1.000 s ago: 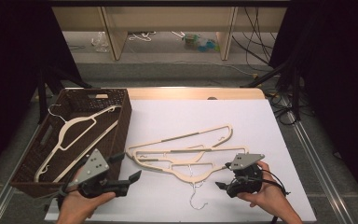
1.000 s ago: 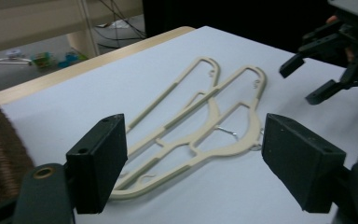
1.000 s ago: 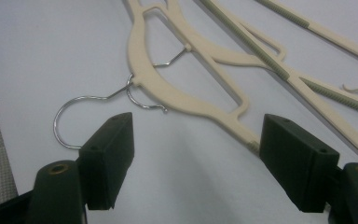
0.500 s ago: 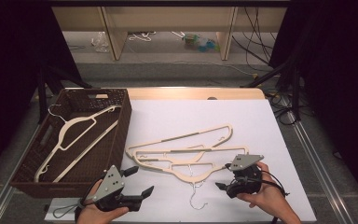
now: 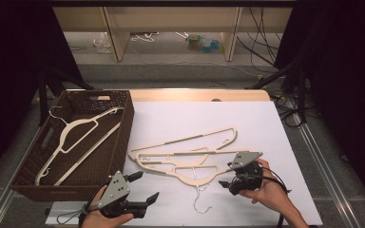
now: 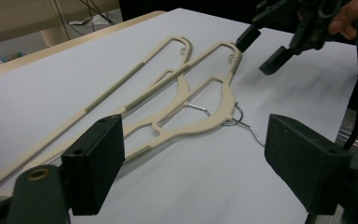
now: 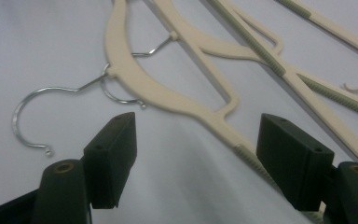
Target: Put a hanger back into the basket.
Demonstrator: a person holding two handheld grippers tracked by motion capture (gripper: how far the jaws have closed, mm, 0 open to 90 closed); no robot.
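Three cream hangers (image 5: 190, 154) lie in a pile on the white worktop (image 5: 266, 123), just beside the brown basket (image 5: 123, 137). The right hand-held gripper (image 5: 225, 176) sits at the pile's right end, jaws apart. The left hand-held gripper (image 5: 145, 187) is near the basket, jaws apart too, holding nothing.

Both tongs, left (image 5: 142, 187) and right (image 5: 227, 176), gape wide, low.
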